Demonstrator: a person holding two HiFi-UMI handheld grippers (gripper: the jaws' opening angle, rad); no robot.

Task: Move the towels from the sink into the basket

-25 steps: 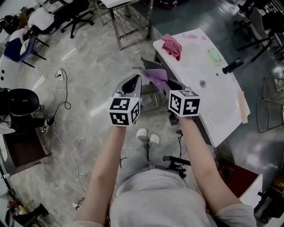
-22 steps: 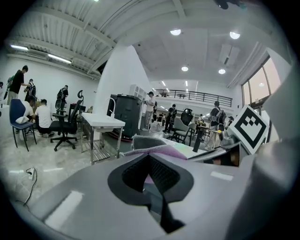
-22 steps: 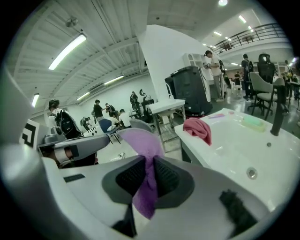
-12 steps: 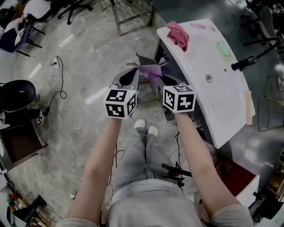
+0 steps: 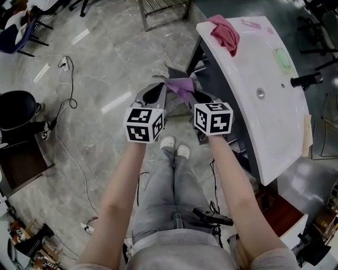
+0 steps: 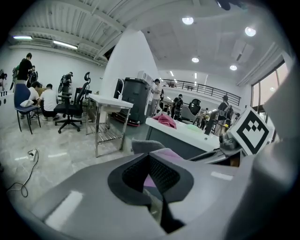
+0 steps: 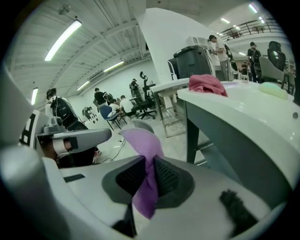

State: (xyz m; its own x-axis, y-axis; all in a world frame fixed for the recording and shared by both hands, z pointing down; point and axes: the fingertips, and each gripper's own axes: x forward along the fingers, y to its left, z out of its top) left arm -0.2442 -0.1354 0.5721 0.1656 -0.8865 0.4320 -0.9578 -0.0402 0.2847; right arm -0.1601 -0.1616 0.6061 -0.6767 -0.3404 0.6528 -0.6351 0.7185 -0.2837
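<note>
A purple towel [image 5: 182, 87] hangs stretched between my two grippers, in front of the white sink [image 5: 253, 116] and above the floor. My left gripper [image 5: 158, 88] is shut on one end of it; the purple cloth [image 6: 163, 153] sits between its pads [image 6: 161, 174]. My right gripper [image 5: 199, 96] is shut on the other end, with the cloth [image 7: 143, 143] pinched in its jaws and sticking out past them. A grey flap [image 5: 176, 67] shows just beyond the purple. A pink towel [image 5: 224, 31] lies on the sink's far corner. No basket is in view.
On the sink are a green soap [image 5: 283, 58] and a black faucet [image 5: 306, 80]. A metal rack [image 5: 163, 8] stands beyond. Cables [image 5: 68, 89] trail over the marble floor by a black bin [image 5: 18, 111]. The person's shoes [image 5: 175, 147] are below the grippers.
Both grippers have come down together with the purple towel still held between them, and now hang below the level of the sink's rim. The grip on either side looks the same.
</note>
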